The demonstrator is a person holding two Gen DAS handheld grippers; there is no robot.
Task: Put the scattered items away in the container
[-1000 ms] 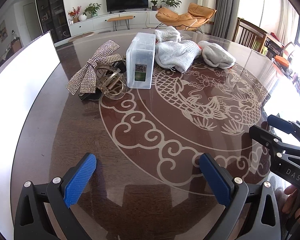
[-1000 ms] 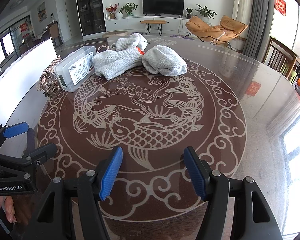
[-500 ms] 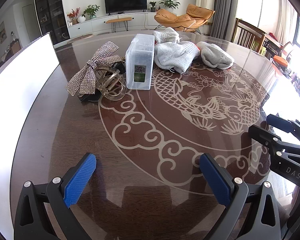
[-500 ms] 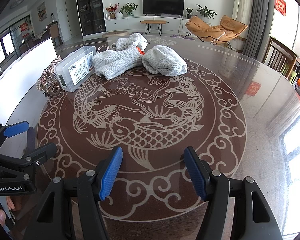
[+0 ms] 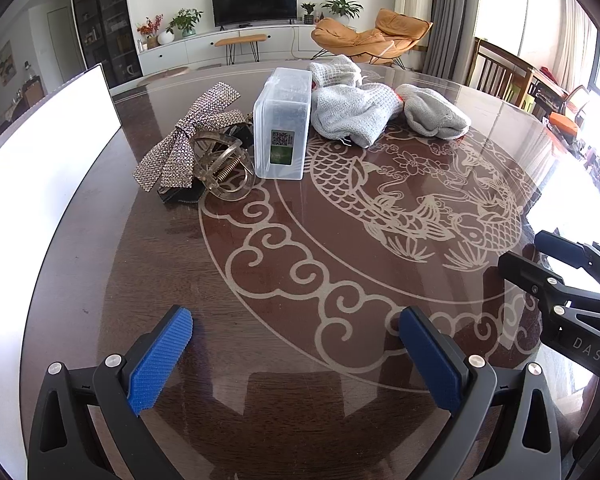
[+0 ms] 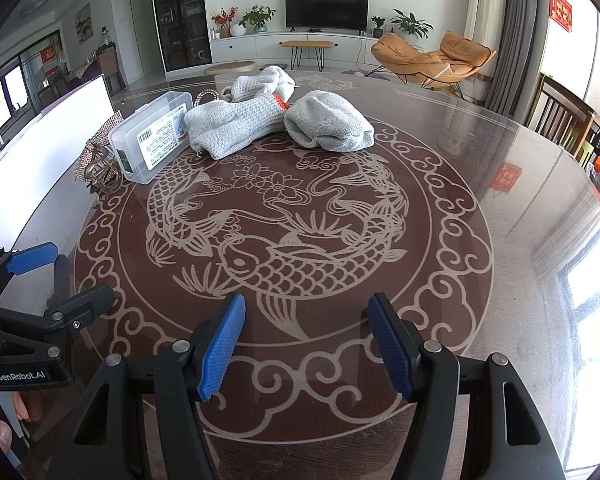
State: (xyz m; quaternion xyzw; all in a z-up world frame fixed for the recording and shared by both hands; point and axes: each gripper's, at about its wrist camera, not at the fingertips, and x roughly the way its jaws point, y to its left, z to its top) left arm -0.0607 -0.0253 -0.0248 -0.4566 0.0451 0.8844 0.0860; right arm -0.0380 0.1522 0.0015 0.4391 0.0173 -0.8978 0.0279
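Note:
A clear plastic box (image 5: 283, 125) with a closed lid stands on its side at the far part of the round table (image 5: 148, 264). Left of it lie a rhinestone bow (image 5: 188, 136) and a bronze claw hair clip (image 5: 222, 168). To its right sit grey knitted gloves (image 5: 352, 114) and a balled grey cloth (image 5: 436, 117). The box (image 6: 152, 142) and the gloves (image 6: 236, 128) also show in the right wrist view. My left gripper (image 5: 296, 344) hovers open over the near table edge, empty. Beside it my right gripper (image 6: 306, 340) is open too, with nothing between its fingers.
A white board (image 5: 40, 140) lies along the table's left side. Wooden chairs (image 6: 560, 120) stand at the right rim. The glass top bears a carved fish pattern (image 6: 260, 232). A living room with a TV and an orange lounger lies beyond.

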